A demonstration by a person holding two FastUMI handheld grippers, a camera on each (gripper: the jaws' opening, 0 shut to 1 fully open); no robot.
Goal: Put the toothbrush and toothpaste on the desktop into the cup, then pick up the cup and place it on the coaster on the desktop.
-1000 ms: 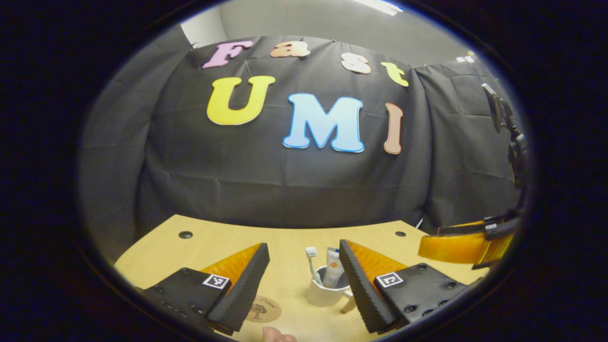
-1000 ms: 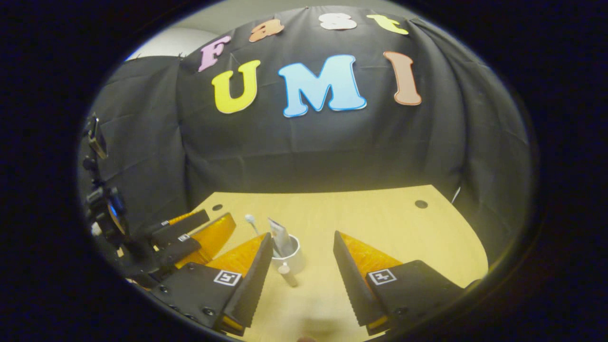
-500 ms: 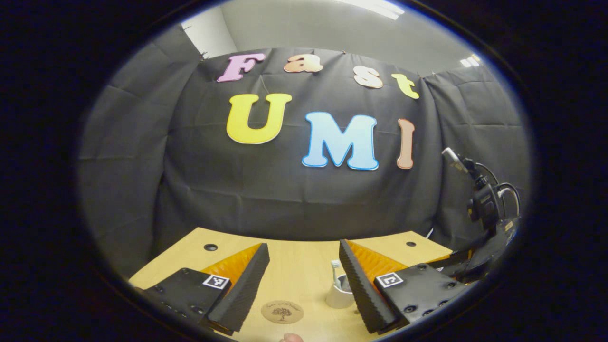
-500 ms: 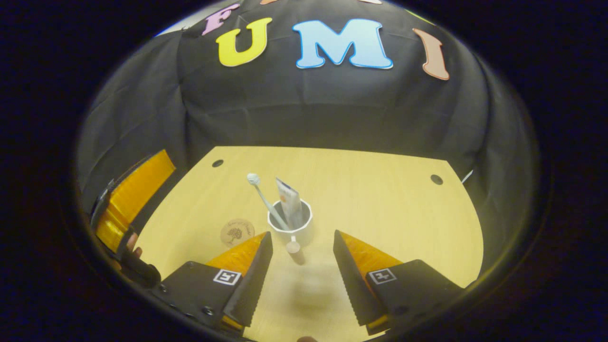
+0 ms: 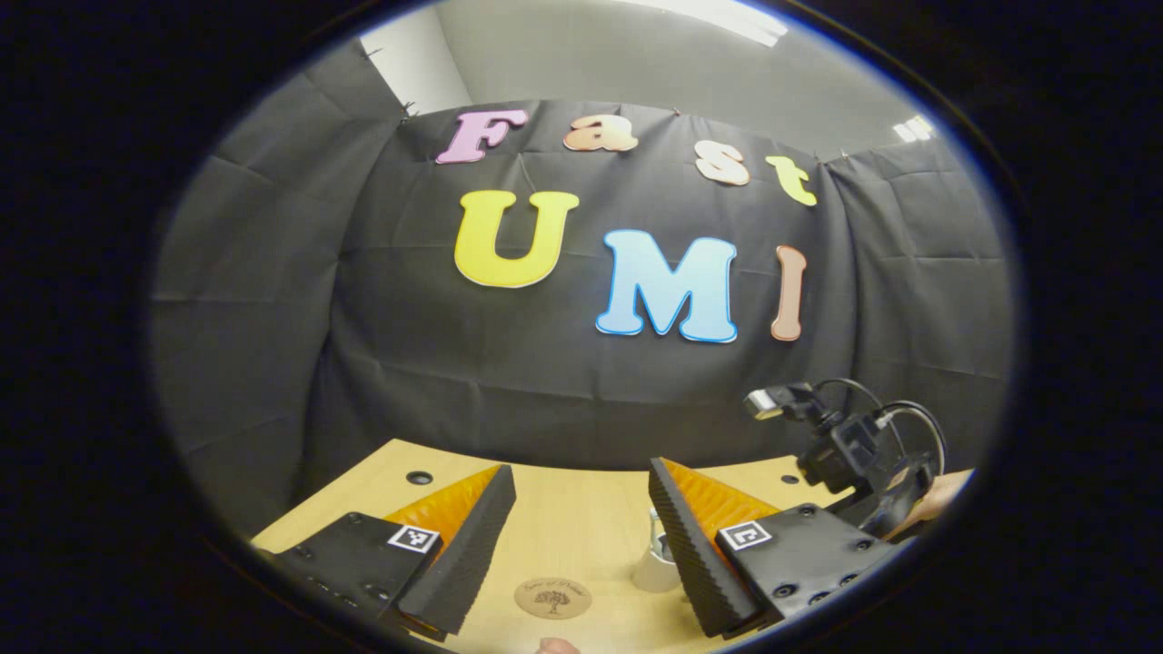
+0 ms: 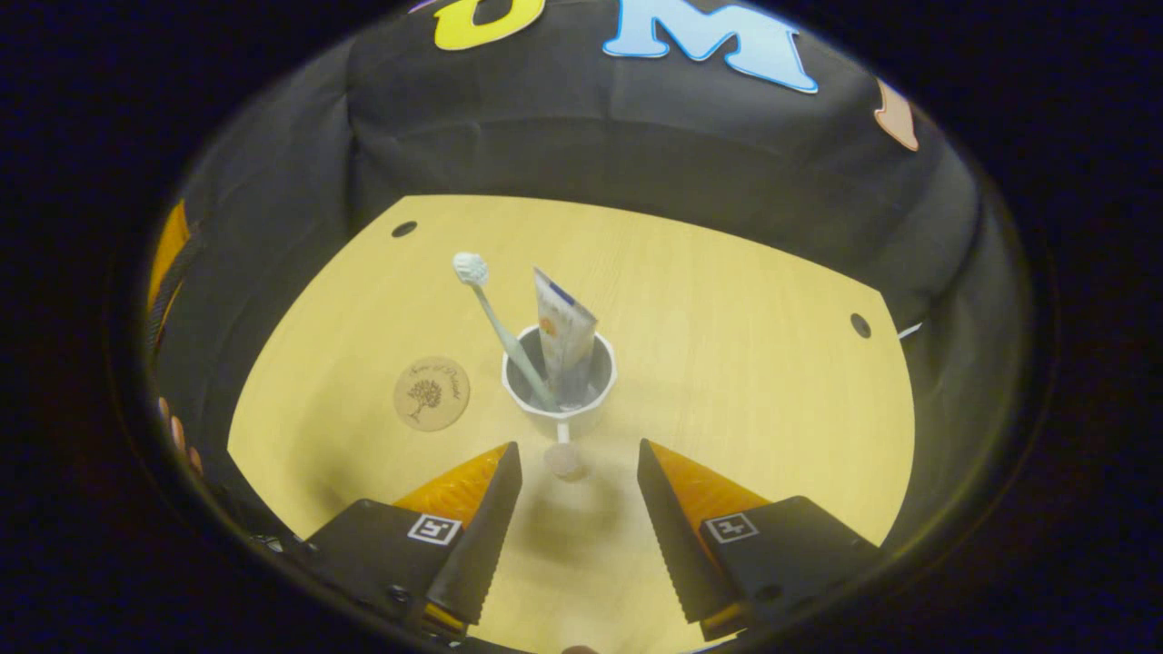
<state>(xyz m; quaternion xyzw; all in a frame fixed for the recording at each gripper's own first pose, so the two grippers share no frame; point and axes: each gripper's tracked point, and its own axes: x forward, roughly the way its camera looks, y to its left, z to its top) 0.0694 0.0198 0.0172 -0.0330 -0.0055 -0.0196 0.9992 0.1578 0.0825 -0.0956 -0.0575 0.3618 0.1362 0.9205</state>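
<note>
**A:** Left gripper view: the left gripper [image 5: 581,536] hangs low over the desktop [image 5: 563,522], fingers spread wide and holding nothing. Where do the task's things sit?

**B:** The coaster [image 5: 552,599] lies flat between the two fingers, nearer the left one. The cup [image 5: 652,570] stands just inside the right finger, partly hidden by it. Past that finger, farther off, the right gripper [image 5: 854,459] hangs over the desk's far side.

**A:** Right gripper view: the right gripper [image 6: 578,509] looks steeply down at the desktop [image 6: 727,363], fingers parted and empty.

**B:** The cup [image 6: 561,381] stands just ahead of the gap between the fingers, its handle [image 6: 563,454] pointing straight back into that gap. The toothbrush [image 6: 500,327] leans out toward the left finger's side; the toothpaste [image 6: 563,341] stands upright beside it. The coaster [image 6: 432,393] lies ahead of the left finger, near the cup but apart from it.

**A:** How will the cup handle?

**B:** It looks rigid, glazed and likely slick, fairly light, a little top-heavy with the tall toothbrush leaning out. The handle, lined up with the parted fingers, seems the surest hold; kept upright, nothing should tip out.
</note>
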